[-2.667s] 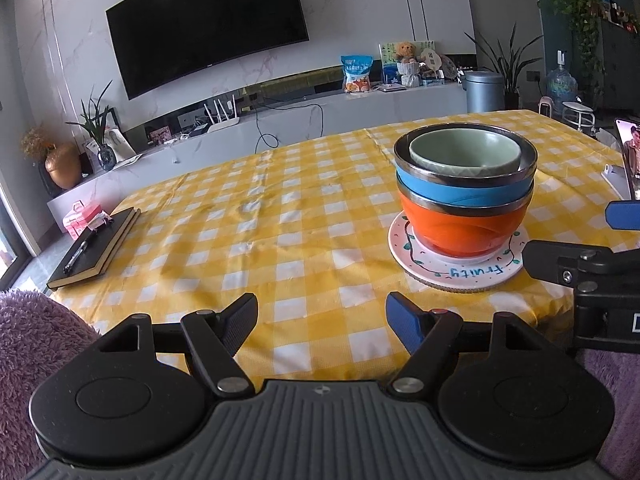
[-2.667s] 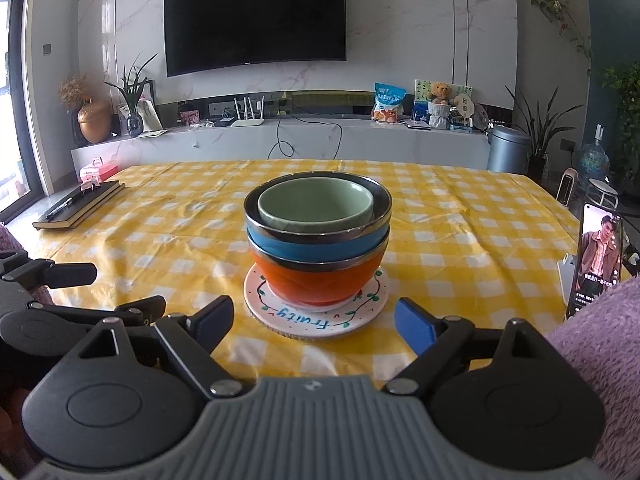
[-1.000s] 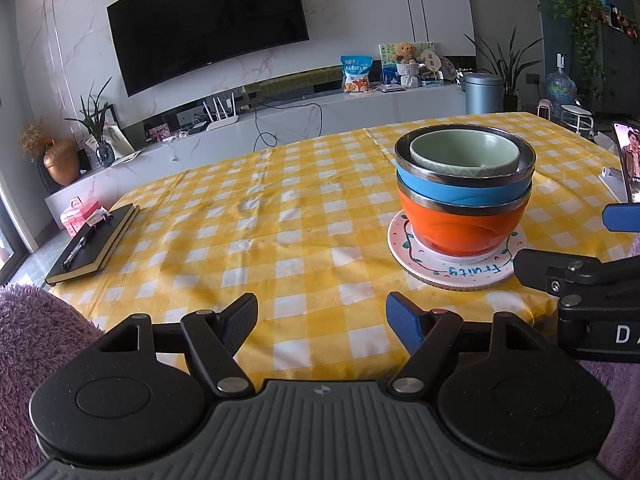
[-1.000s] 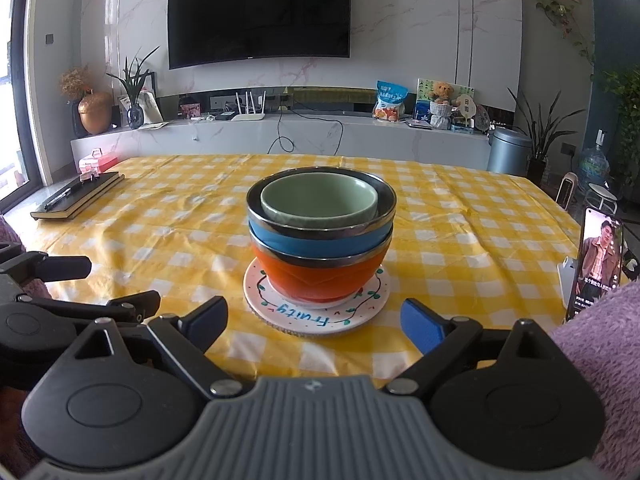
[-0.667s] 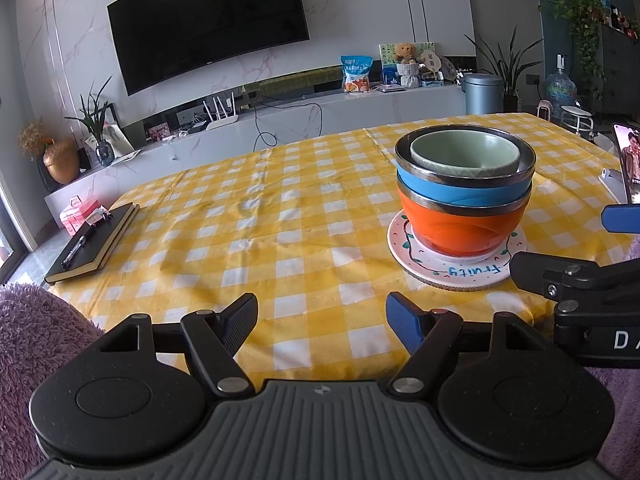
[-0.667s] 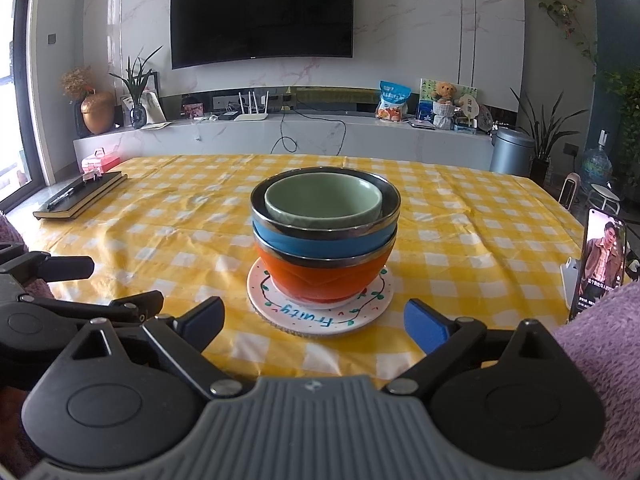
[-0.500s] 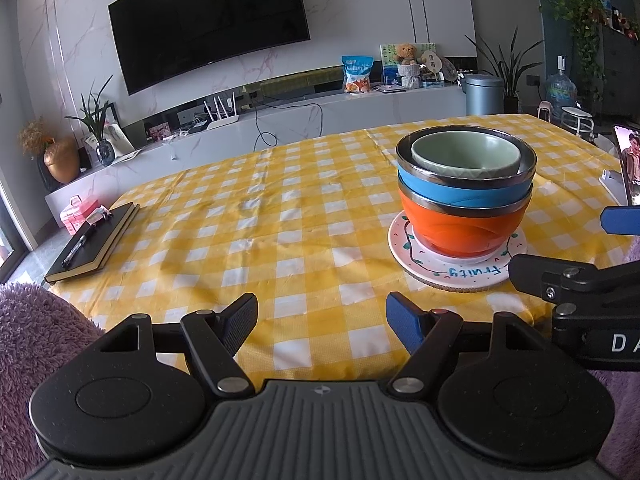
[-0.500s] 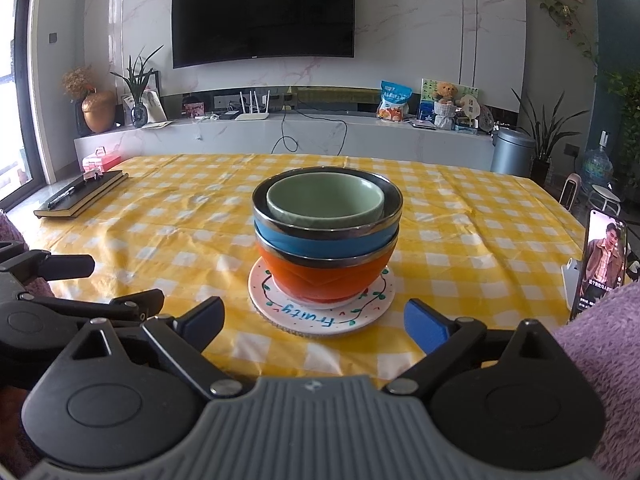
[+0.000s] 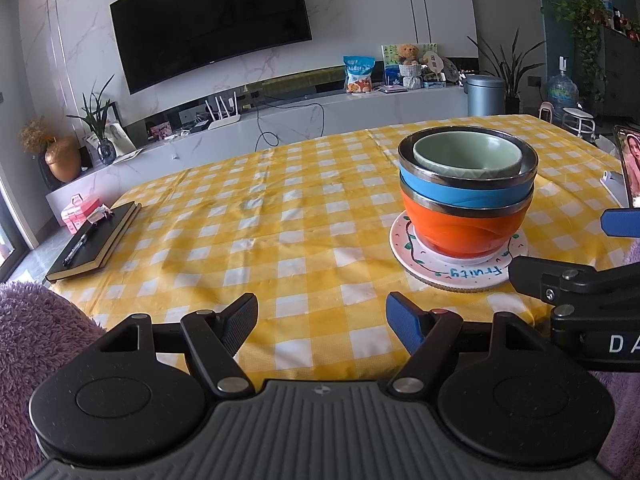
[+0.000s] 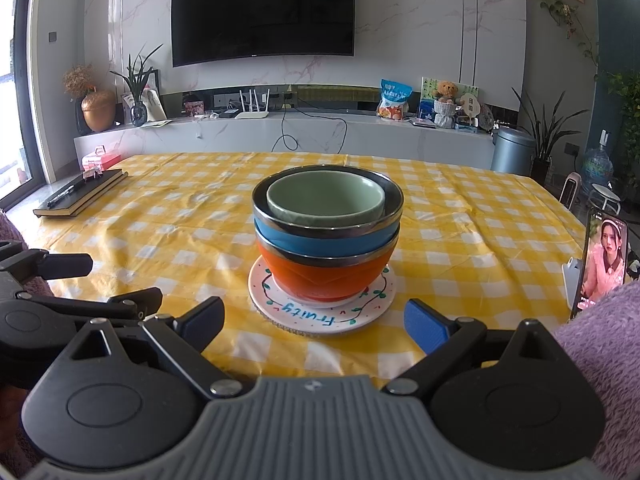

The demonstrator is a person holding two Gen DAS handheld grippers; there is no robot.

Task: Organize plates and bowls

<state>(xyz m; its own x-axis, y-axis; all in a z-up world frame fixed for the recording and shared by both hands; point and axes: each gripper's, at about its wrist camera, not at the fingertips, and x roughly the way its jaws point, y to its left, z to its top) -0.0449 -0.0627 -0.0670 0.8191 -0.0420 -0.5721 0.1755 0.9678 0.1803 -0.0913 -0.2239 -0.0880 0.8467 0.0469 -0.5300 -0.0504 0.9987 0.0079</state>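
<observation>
Right wrist: bowls (image 10: 327,236) stacked on plate (image 10: 320,312).

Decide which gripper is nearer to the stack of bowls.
Right. The right gripper sits directly in front of the bowl stack, which is centred between its open fingers. The left gripper sits off to the stack's left, facing bare tablecloth.

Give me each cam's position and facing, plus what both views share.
Left wrist: on the left gripper, jaws open, at the table's near edge, looking across the table toward the TV wall; bowl stack to its right; right gripper's fingers intrude at right; purple sleeve at left.
Right wrist: on the right gripper, jaws open, facing the stack head-on; left gripper at left.
Shared: stack on the plate, notebook, phone.
</observation>
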